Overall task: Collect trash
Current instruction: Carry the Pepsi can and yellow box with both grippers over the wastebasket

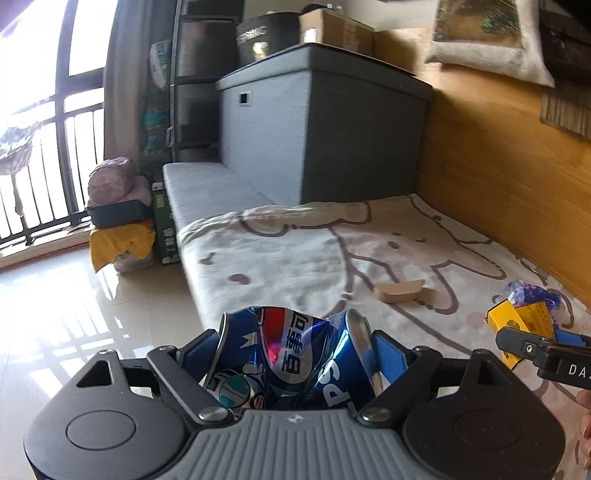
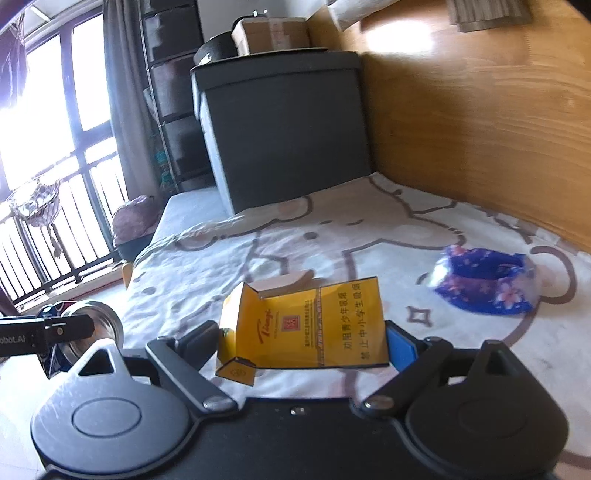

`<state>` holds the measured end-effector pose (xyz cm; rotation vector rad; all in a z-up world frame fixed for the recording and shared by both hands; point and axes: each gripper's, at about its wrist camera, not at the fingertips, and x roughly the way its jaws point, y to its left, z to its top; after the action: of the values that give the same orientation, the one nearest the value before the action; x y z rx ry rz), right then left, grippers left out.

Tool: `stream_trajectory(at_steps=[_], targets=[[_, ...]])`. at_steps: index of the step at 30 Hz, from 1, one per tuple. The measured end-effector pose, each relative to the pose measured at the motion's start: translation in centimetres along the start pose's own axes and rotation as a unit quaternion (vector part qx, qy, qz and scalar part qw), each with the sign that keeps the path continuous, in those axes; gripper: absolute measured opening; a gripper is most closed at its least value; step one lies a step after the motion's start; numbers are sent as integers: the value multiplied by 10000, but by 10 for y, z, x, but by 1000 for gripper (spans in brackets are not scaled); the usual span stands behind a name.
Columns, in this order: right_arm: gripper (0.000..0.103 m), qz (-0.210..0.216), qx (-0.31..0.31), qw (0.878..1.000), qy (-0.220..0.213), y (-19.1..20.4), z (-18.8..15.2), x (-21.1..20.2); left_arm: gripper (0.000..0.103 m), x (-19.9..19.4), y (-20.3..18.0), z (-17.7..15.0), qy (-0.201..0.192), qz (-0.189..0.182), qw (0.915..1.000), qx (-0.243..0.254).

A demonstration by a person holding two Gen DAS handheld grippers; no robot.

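Note:
A crushed blue soda can lies crosswise between the blue pads of my left gripper, which is shut on it above the cartoon-print blanket. My right gripper is shut on a flattened yellow cigarette carton; that carton and the right gripper's finger show at the right edge of the left wrist view. The can's end appears at the left of the right wrist view. A crumpled blue floral wrapper and a small brown cardboard piece lie on the blanket.
A large grey storage box stands on the mattress's far end, with a cardboard box on top. A wooden wall panel runs along the right. Glossy tiled floor, a pile of clothes and a railed window lie left.

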<state>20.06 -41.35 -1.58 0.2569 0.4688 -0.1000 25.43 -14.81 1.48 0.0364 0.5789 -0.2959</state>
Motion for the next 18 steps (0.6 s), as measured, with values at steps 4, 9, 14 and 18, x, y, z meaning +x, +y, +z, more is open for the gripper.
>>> stream_trajectory(at_steps=[4,9,14,18], targets=[[94,136,-54,9999,81,23,-1,4,88,-7,28,-3,28,71,9999,-153],[94,350,-160,9990,216,58,0,11,88,-14,68,-8,65,184,9991,-364],[94,647,-327,9967,367,103,-1,21,88,-19,114,-16,116,353,9973,-641],[94,926,-466,9931,548,143,-7,33,88,-22,152,-27,169,470,9951,-856]])
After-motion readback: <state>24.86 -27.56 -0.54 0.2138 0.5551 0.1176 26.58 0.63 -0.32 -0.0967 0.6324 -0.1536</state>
